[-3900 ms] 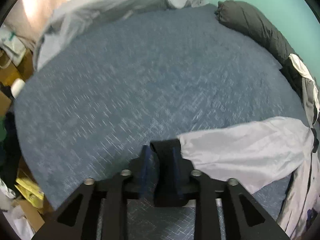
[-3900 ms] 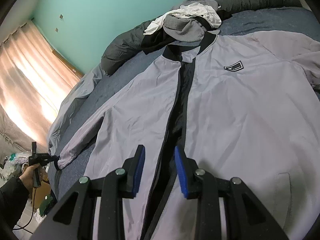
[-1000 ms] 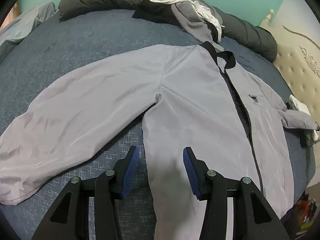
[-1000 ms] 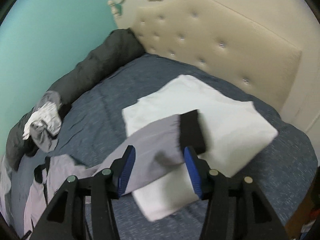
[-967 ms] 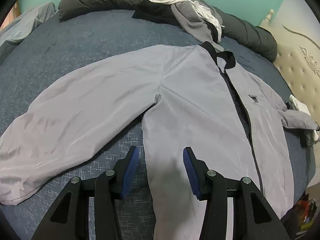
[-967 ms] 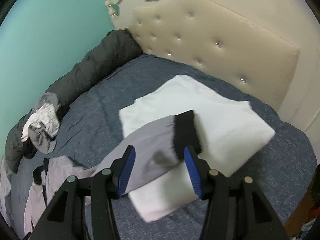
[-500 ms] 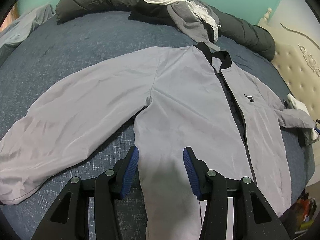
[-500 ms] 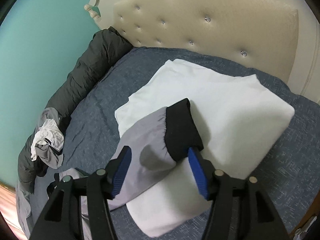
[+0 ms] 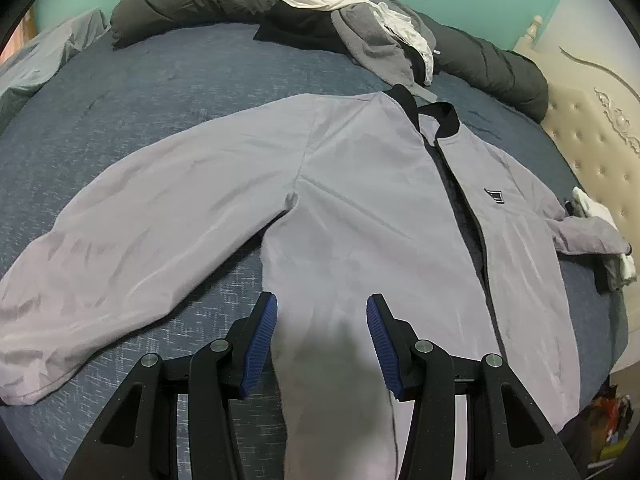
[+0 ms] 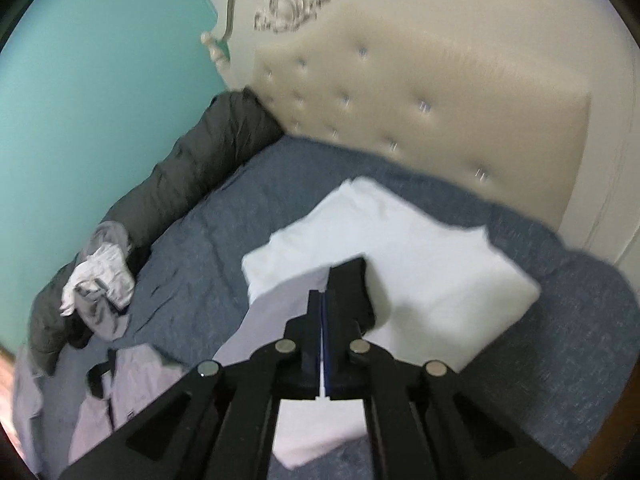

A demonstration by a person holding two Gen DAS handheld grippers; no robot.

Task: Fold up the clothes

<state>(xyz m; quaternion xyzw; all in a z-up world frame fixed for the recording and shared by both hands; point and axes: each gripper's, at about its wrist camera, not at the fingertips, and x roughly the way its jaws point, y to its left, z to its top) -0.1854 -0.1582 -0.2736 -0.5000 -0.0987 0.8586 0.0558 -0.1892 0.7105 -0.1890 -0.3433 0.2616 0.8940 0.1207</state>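
A light grey jacket [image 9: 352, 208] with a black collar and zip lies face up, spread flat on the blue bedspread [image 9: 160, 80]. My left gripper [image 9: 322, 324] is open just above the jacket's lower left side, its blue pads [image 9: 262, 332] apart with nothing between them. In the right wrist view my right gripper [image 10: 323, 300] is shut on the jacket's right sleeve [image 10: 280, 304] at its black cuff [image 10: 352, 284], held over a white pillow [image 10: 420, 256]. The jacket's body [image 10: 120, 392] shows at the lower left there.
A pile of grey, white and black clothes [image 9: 372, 20] rests on a dark rolled duvet [image 9: 192, 0] along the far side. A tufted cream headboard [image 10: 420, 80] stands behind the pillow. A grey sheet [image 9: 36, 60] lies at the left edge.
My right gripper has shut on the black cuff of the sleeve, which lay between its open pads half a second ago. My left gripper stayed open and edged lower over the jacket.
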